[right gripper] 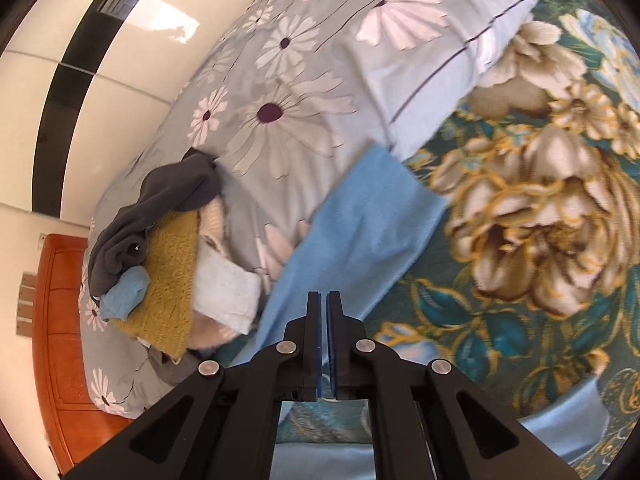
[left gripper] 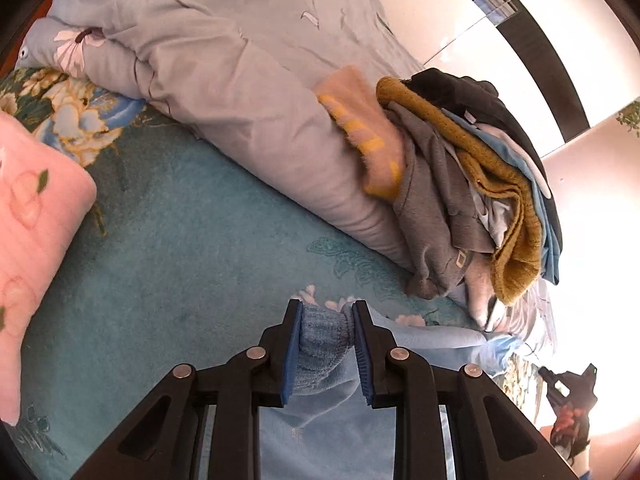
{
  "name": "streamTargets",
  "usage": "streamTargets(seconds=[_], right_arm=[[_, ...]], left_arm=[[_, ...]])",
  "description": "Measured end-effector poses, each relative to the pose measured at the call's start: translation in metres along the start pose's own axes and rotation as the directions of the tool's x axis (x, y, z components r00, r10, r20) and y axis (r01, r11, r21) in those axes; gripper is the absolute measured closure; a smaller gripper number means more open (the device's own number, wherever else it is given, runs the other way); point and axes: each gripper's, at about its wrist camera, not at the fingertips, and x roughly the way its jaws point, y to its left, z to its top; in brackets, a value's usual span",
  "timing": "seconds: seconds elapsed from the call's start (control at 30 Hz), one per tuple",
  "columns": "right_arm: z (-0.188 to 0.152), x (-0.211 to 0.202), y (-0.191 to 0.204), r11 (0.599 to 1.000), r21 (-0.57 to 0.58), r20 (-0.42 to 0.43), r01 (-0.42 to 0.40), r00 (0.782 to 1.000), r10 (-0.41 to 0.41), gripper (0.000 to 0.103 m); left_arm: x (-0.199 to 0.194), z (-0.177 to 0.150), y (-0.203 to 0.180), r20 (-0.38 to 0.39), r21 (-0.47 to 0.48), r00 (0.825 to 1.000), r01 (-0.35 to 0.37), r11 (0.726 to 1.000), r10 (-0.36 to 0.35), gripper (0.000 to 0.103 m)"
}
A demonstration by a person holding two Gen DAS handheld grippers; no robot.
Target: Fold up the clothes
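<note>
My left gripper is shut on the ribbed cuff of a light blue garment that hangs below it over the teal bedspread. My right gripper is shut on an edge of the same light blue garment, which stretches away from it across the floral bedspread toward the quilt. A pile of unfolded clothes with grey, mustard, dark and pale pieces lies against the quilt; it also shows in the right wrist view.
A rolled grey-blue floral quilt runs along the bed, also in the right wrist view. A pink folded blanket lies at the left. A white wardrobe stands behind. A wooden headboard is at the left.
</note>
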Motion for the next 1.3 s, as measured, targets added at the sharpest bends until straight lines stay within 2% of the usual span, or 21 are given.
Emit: streamTargets(seconds=[0.03, 0.1, 0.13, 0.2, 0.33, 0.47, 0.53, 0.6, 0.67, 0.93, 1.17, 1.3], right_arm=[[0.003, 0.009, 0.003, 1.0, 0.002, -0.004, 0.013, 1.0, -0.013, 0.1], [0.008, 0.028, 0.01, 0.999, 0.005, -0.013, 0.04, 0.999, -0.04, 0.091], [0.011, 0.037, 0.014, 0.999, 0.006, -0.017, 0.053, 0.998, -0.053, 0.076], [0.016, 0.056, 0.021, 0.997, 0.009, -0.026, 0.08, 0.996, -0.08, 0.059], [0.026, 0.091, 0.033, 0.991, 0.015, -0.042, 0.133, 0.99, -0.132, 0.058], [0.023, 0.084, 0.026, 0.991, 0.03, -0.031, 0.128, 0.991, -0.127, 0.058], [0.021, 0.079, 0.023, 0.992, 0.037, -0.025, 0.124, 0.992, -0.123, 0.058], [0.019, 0.074, 0.019, 0.992, 0.045, -0.019, 0.12, 0.993, -0.119, 0.064], [0.017, 0.069, 0.015, 0.992, 0.052, -0.013, 0.116, 0.993, -0.116, 0.101], [0.008, 0.049, 0.0, 0.992, 0.082, 0.012, 0.099, 0.995, -0.101, 0.101], [-0.054, -0.048, -0.037, 0.998, 0.052, 0.113, -0.03, 0.993, 0.024, 0.101], [-0.095, -0.082, -0.069, 0.998, 0.031, 0.129, -0.055, 0.99, 0.05, 0.101]], left_arm=[[0.0, 0.0, -0.002, 0.003, 0.011, 1.0, -0.006, 1.0, 0.006, 0.076], [-0.001, 0.0, -0.004, 0.006, 0.028, 1.0, -0.015, 1.0, 0.014, 0.076], [0.0, -0.001, -0.003, 0.007, 0.031, 1.0, -0.016, 0.999, 0.015, 0.076], [0.001, -0.001, -0.001, 0.008, 0.031, 1.0, -0.018, 0.999, 0.018, 0.076], [0.008, 0.0, 0.008, 0.015, 0.006, 1.0, -0.01, 1.0, 0.01, 0.076], [0.015, 0.002, 0.014, 0.011, -0.006, 1.0, -0.005, 1.0, 0.005, 0.076], [0.017, 0.003, 0.015, 0.01, -0.008, 1.0, -0.001, 1.0, 0.001, 0.076], [0.018, 0.003, 0.017, 0.01, -0.011, 1.0, 0.005, 1.0, -0.004, 0.076], [0.018, 0.002, 0.018, 0.008, -0.013, 1.0, 0.006, 1.0, -0.006, 0.076], [-0.006, -0.012, 0.025, 0.029, -0.036, 0.999, 0.037, 0.999, -0.036, 0.076], [-0.041, -0.048, 0.031, 0.042, -0.026, 0.996, 0.077, 0.997, -0.076, 0.076], [-0.054, -0.077, 0.045, 0.037, -0.032, 0.996, 0.081, 0.996, -0.08, 0.076]])
